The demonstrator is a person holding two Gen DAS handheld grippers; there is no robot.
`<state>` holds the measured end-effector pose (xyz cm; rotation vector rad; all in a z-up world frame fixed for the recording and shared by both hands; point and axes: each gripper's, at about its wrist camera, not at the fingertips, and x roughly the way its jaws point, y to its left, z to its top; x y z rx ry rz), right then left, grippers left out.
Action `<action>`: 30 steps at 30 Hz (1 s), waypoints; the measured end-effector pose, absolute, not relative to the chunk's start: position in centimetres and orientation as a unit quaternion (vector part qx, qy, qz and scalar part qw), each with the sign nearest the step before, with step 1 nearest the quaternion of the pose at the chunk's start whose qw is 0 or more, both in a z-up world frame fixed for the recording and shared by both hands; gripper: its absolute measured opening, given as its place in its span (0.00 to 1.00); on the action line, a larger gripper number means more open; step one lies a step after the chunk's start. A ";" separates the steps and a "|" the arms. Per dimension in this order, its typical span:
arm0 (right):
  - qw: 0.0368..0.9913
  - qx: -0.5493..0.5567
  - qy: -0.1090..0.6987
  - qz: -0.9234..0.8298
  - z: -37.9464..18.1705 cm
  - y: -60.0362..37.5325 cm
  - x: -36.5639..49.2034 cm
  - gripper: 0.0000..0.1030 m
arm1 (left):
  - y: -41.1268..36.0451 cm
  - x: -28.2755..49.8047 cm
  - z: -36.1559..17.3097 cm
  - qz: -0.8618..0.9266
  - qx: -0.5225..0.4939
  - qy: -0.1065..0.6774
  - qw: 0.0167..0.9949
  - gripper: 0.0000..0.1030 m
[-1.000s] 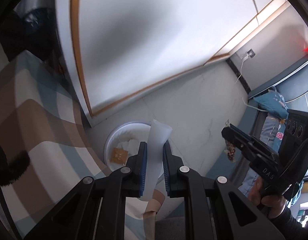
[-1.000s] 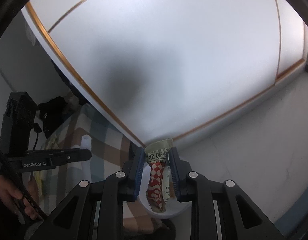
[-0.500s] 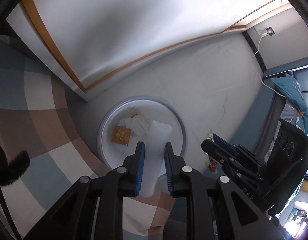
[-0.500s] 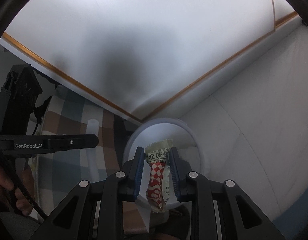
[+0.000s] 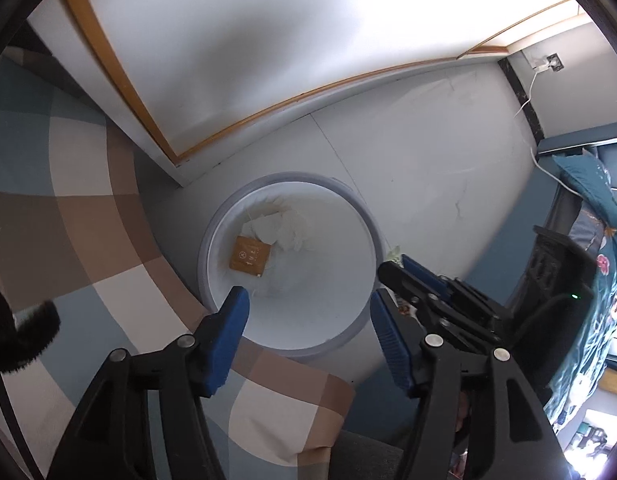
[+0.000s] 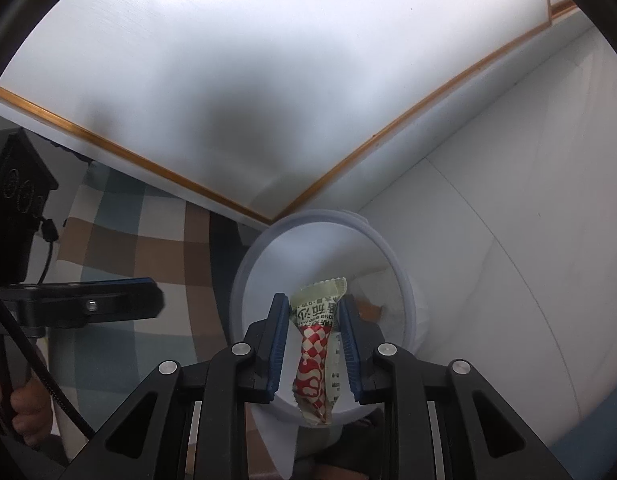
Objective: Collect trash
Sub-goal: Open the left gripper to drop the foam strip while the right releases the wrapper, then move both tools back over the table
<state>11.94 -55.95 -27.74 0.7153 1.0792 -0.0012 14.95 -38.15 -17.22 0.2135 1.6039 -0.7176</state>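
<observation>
A round white trash bin (image 5: pixel 364 236) stands on the floor below me, also in the right wrist view (image 6: pixel 248 264). Inside lie a brown packet (image 5: pixel 248 257) and crumpled white tissue (image 5: pixel 286 228). My left gripper (image 5: pixel 308 330) is open and empty above the bin's near rim. My right gripper (image 6: pixel 313 334) is shut on a red-and-white checkered snack wrapper (image 6: pixel 314 344) and holds it over the bin's near edge. The right gripper (image 5: pixel 392 270) also shows in the left wrist view at the bin's right rim. The pale cup I held earlier is not clearly visible.
A checkered blue, brown and cream cloth (image 5: pixel 68 208) covers the surface left of the bin. A white cabinet with wood trim (image 5: pixel 268 40) stands behind it. A bed with teal bedding (image 5: pixel 596 216) and a wall socket with cable (image 5: pixel 548 65) lie to the right.
My left gripper opened and the pale plastic cup it held is gone from its fingers. Both grippers moved closer over the bin; the right still holds the wrapper.
</observation>
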 end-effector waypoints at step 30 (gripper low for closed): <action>0.802 0.309 0.512 -0.004 -25.6 -56.5 9.8 0.44 | -34.6 14.3 -12.8 -0.334 0.022 0.620 0.710 0.72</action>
